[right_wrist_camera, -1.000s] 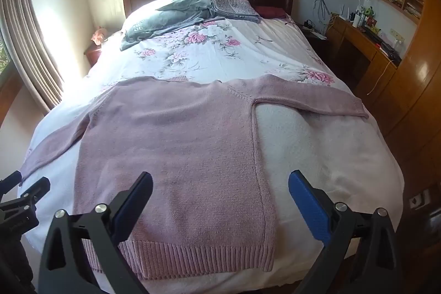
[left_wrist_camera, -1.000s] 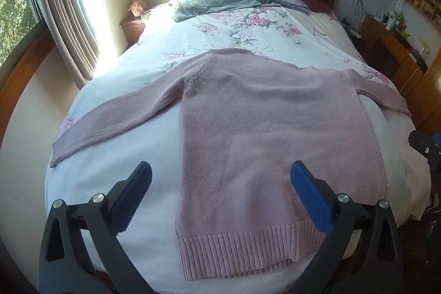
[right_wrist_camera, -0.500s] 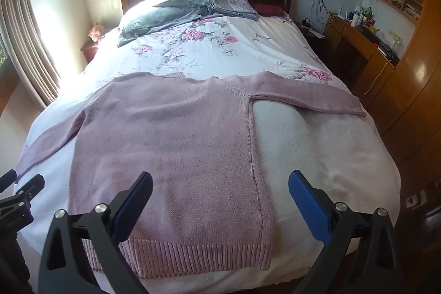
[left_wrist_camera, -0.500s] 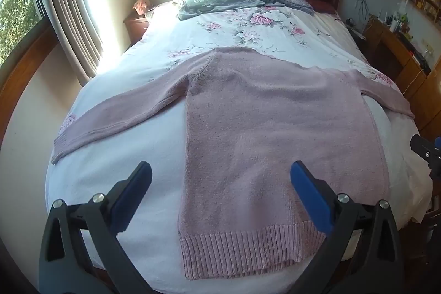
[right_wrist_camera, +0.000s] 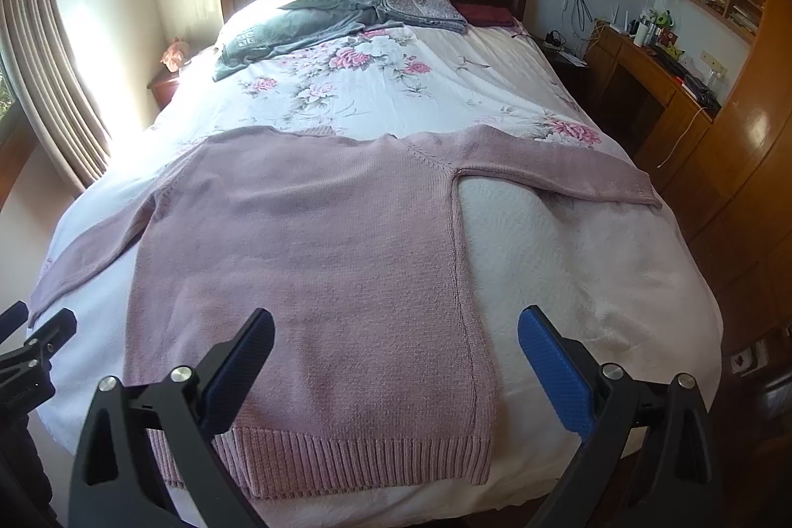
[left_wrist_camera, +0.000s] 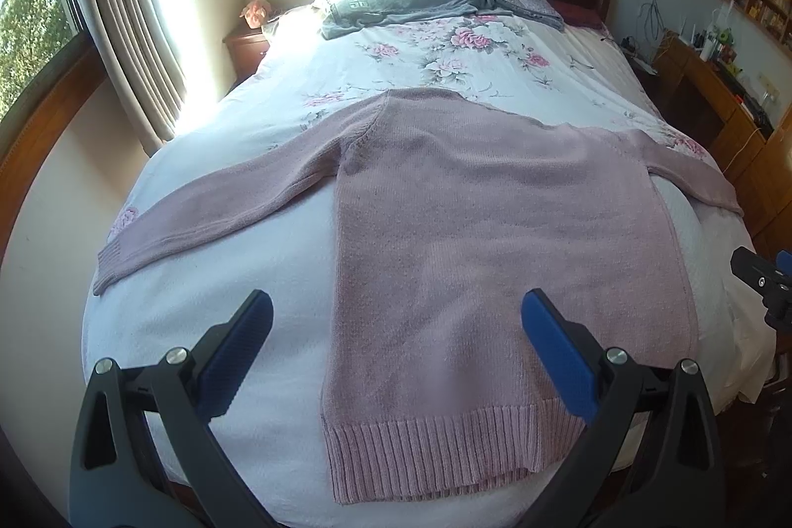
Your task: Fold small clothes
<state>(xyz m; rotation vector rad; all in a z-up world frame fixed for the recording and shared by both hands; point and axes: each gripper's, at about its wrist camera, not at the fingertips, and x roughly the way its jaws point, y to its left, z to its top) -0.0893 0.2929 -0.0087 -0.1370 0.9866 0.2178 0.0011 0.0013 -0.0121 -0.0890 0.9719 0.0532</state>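
A pink knit sweater (left_wrist_camera: 495, 241) (right_wrist_camera: 317, 261) lies flat on the bed, hem toward me, both sleeves spread out sideways. My left gripper (left_wrist_camera: 396, 305) hangs open above the hem's left half, holding nothing. Over the hem's right side my right gripper (right_wrist_camera: 396, 325) is open too, empty between its blue pads. The left sleeve cuff (left_wrist_camera: 111, 261) reaches the bed's left edge; the right sleeve (right_wrist_camera: 584, 176) lies across toward the right edge. Each gripper shows at the edge of the other's view.
The bed (left_wrist_camera: 208, 330) has a white cover and floral sheet (right_wrist_camera: 376, 82). Grey folded clothes (left_wrist_camera: 396, 1) and a pillow sit at the headboard. A nightstand (left_wrist_camera: 247, 45) and curtains stand left; a wooden desk (right_wrist_camera: 658, 82) and wardrobe stand right.
Both views have drifted slightly, so the sweater sits a little further right in the left view and lower in the right view. The sweater itself has not moved; both grippers stay open.
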